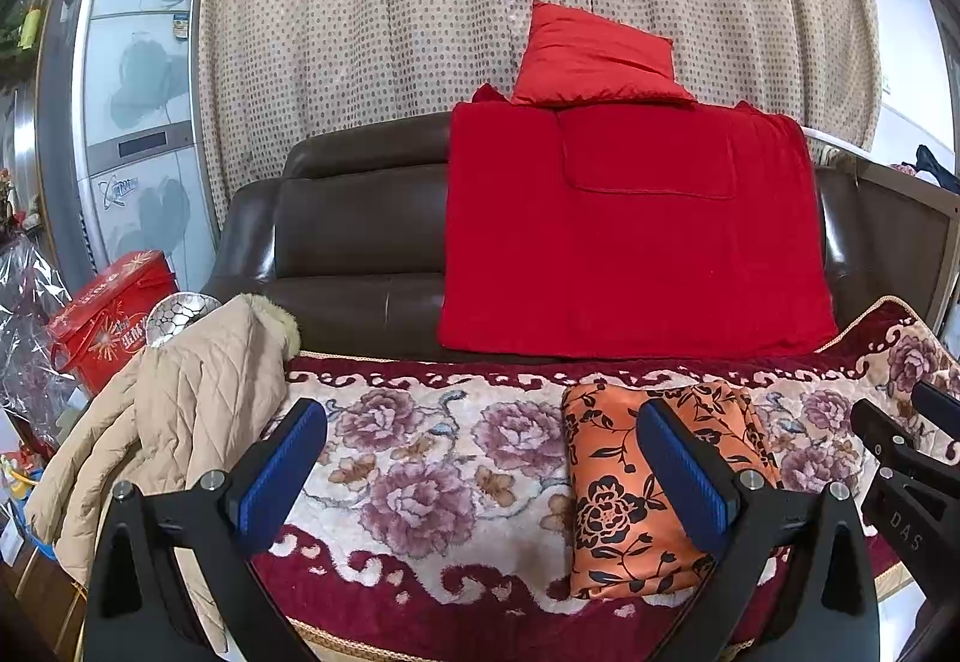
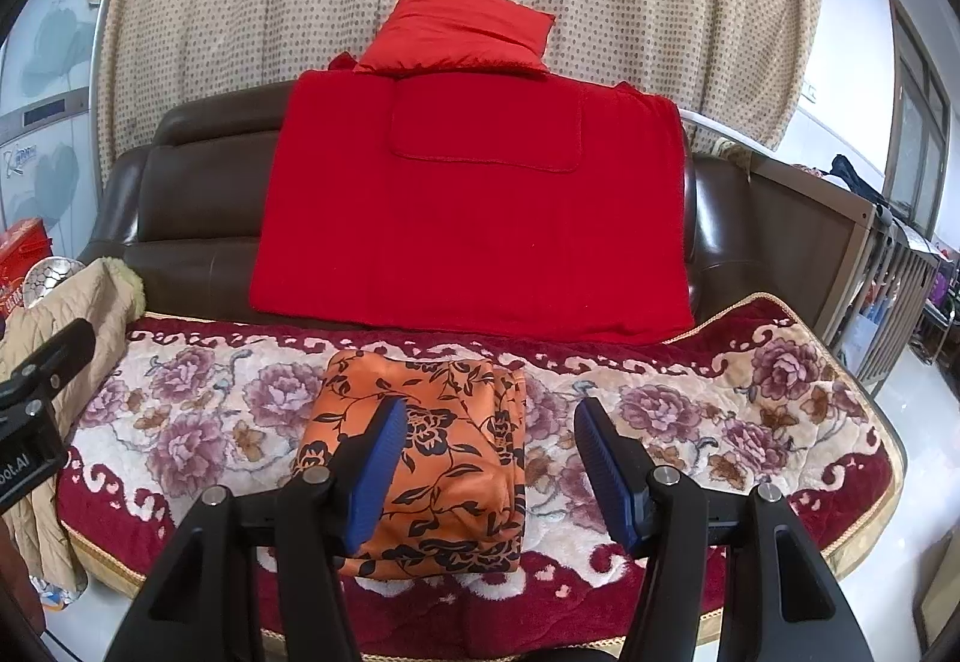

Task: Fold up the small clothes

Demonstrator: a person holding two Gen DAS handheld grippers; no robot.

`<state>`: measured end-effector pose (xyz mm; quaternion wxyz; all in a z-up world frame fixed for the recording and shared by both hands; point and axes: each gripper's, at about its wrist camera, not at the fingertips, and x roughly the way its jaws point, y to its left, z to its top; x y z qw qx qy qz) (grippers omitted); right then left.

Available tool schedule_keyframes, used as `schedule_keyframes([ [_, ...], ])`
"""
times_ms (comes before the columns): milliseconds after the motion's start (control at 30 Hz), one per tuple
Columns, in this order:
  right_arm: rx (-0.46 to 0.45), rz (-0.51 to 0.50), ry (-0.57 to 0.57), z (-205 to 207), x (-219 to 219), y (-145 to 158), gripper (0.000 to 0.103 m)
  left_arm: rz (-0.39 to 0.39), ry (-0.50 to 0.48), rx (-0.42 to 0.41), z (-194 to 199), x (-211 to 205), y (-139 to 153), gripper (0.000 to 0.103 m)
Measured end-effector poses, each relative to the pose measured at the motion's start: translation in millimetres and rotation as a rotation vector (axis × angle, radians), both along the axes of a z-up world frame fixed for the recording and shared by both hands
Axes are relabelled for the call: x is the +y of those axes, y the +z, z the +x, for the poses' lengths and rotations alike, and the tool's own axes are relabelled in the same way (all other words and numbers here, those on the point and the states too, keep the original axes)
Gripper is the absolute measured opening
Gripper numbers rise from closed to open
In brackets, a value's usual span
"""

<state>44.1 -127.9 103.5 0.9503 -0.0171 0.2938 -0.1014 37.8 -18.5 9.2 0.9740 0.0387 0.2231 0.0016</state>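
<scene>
An orange garment with a black flower print lies folded into a compact rectangle on the floral sofa cover. It also shows in the right wrist view. My left gripper is open and empty, held above the cover to the left of the garment. My right gripper is open and empty, hovering over the garment's right half; its left finger stands in front of the cloth. The right gripper's body shows at the right edge of the left wrist view.
A beige quilted jacket lies on the sofa's left end. A red blanket hangs over the dark leather sofa back, with a red cushion on top. A red box and a cabinet flank the sofa.
</scene>
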Motion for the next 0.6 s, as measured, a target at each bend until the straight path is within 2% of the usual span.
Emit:
schedule_keyframes([
  [600,0.012,0.011,0.0,5.1,-6.5,-5.8,0.063,0.02,-0.019,0.022,6.2,-9.4,-7.1,0.103],
])
